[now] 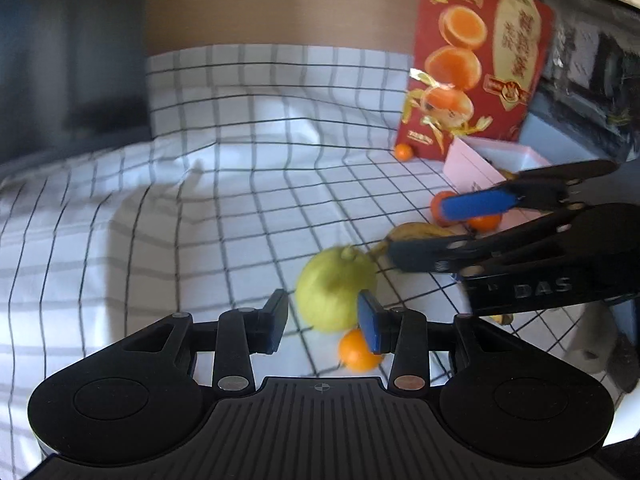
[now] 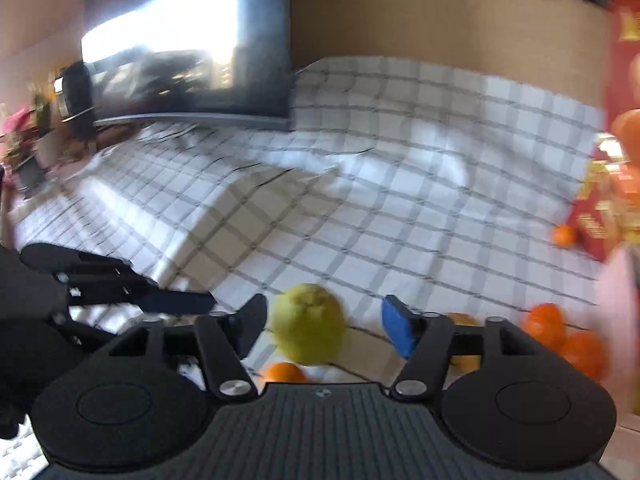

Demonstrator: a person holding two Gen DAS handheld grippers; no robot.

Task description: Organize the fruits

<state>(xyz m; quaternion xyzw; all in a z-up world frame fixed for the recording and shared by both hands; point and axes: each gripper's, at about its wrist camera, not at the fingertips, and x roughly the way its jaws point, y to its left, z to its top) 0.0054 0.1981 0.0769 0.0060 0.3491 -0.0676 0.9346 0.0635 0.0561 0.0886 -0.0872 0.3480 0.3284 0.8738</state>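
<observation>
Banana (image 1: 420,234) mostly hidden, perhaps behind right gripper (image 1: 420,228)

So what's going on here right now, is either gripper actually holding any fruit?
No. Both stand open over the checked cloth. The left hand-held gripper and right hand-held gripper each frame the green fruit, gripping nothing. A small orange lies beside it; more oranges sit by the pink box.

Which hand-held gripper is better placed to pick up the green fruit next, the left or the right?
Probably the right hand-held gripper: the green fruit sits centred between its open fingers. The left hand-held gripper is also open, but the fruit lies off toward its right finger.
</observation>
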